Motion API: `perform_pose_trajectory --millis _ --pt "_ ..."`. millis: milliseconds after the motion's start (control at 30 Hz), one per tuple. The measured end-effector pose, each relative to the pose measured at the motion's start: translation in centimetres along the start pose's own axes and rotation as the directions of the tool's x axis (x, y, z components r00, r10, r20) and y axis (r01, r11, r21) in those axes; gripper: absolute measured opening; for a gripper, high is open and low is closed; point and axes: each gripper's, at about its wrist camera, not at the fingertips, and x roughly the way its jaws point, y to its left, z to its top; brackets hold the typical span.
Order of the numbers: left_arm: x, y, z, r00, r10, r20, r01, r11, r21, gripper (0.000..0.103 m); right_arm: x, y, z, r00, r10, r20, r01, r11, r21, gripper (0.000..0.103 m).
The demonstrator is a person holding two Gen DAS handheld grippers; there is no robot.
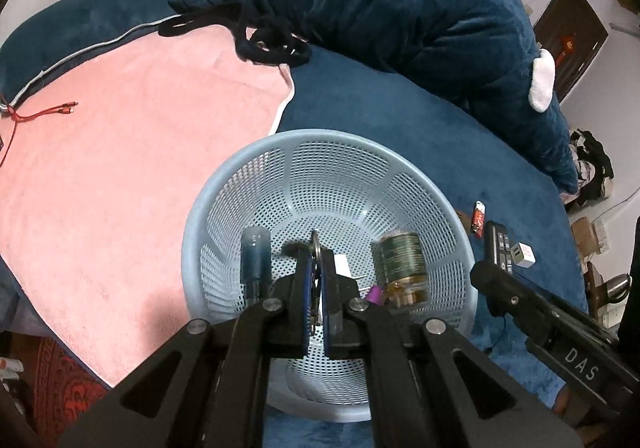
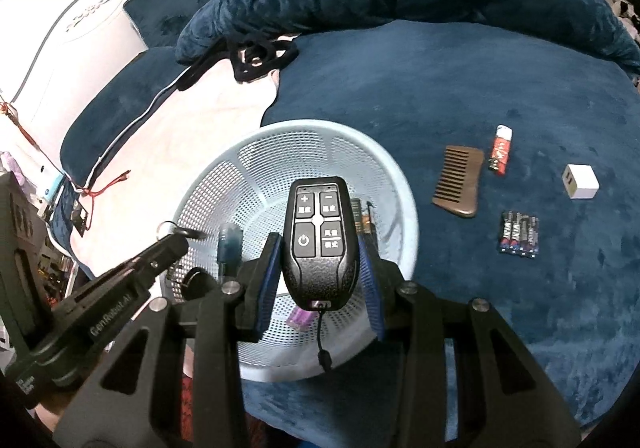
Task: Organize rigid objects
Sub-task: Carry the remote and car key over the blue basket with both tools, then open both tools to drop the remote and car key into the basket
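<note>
"DAS" on right gripper (image 1: pixel 486 280); "GenRobot.AI" on left gripper (image 2: pixel 176 238)

Basket (image 2: pixel 400 184): perforated matt plastic. Remote (image 2: pixel 320 232): glossy black plastic, textured lower half. Comb (image 2: pixel 458 180): wood. Bedspread (image 2: pixel 440 88): plush cloth.

Basket (image 2: pixel 400 184) mouth open above; bottle (image 1: pixel 404 268), tube (image 1: pixel 254 260) crowd floor

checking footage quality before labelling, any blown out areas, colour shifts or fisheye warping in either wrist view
Right wrist view: the towel beside the basket is washed out almost white, and the headboard glares. Left wrist view: the same towel keeps its pink, exposure even. Both views: strong fisheye bending with dark corners; the remote and the key ring stay sharp.
</note>
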Motion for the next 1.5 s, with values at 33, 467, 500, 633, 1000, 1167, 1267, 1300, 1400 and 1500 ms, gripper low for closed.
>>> perform_pose_trajectory --millis 33,467,500,633,1000,1167,1267,1300,1400,1500 --pt "0.0 0.1 -0.1 1.000 -0.002 -0.001 0.002 1.000 -0.002 0.001 0.2 0.1 0.0 1.000 0.002 -0.004 -0.002 1.000 -0.001 0.038" --pt "0.4 0.2 0.0 1.000 0.002 -0.011 -0.002 1.000 0.009 0.001 0.9 1.3 0.0 1.000 0.002 -0.017 -0.003 1.000 -0.015 0.038" --pt "0.5 0.2 0.0 1.000 0.009 -0.017 -0.009 1.000 0.009 0.001 0.9 1.3 0.0 1.000 0.002 -0.016 -0.002 1.000 -0.013 0.038" --pt "0.8 0.7 0.0 0.997 0.072 -0.028 -0.072 0.997 -0.006 0.059 0.8 0.7 0.0 0.999 0.030 -0.011 -0.030 0.999 0.024 0.041" --pt "1.1 1.6 -0.6 0.992 0.115 -0.054 -0.117 0.993 -0.030 0.103 0.1 -2.1 -0.1 1.000 -0.018 -0.026 0.020 0.996 0.087 0.103" --pt "0.9 1.1 -0.6 0.992 0.118 -0.053 -0.119 0.993 -0.016 0.103 -0.3 -3.6 -0.6 0.997 -0.072 -0.030 0.074 0.994 0.080 0.103" --pt "0.7 0.6 -0.7 0.991 0.121 -0.048 -0.121 0.993 -0.006 0.103 -0.5 -4.2 -1.1 0.996 -0.087 -0.028 0.089 0.993 0.081 0.103" --pt "0.7 0.5 -0.7 0.991 0.122 -0.047 -0.122 0.993 -0.001 0.103 -0.6 -4.4 -1.2 0.995 -0.094 -0.029 0.096 0.992 0.079 0.103" --pt "0.6 -0.1 -0.9 0.991 0.122 -0.046 -0.122 0.992 0.013 0.103 -0.9 -5.1 -1.6 0.993 -0.115 -0.026 0.117 0.990 0.078 0.103" --pt "0.5 -0.6 -1.0 0.991 0.123 -0.046 -0.122 0.992 0.025 0.103 -1.1 -5.8 -1.8 0.993 -0.117 -0.022 0.119 0.989 0.085 0.103"
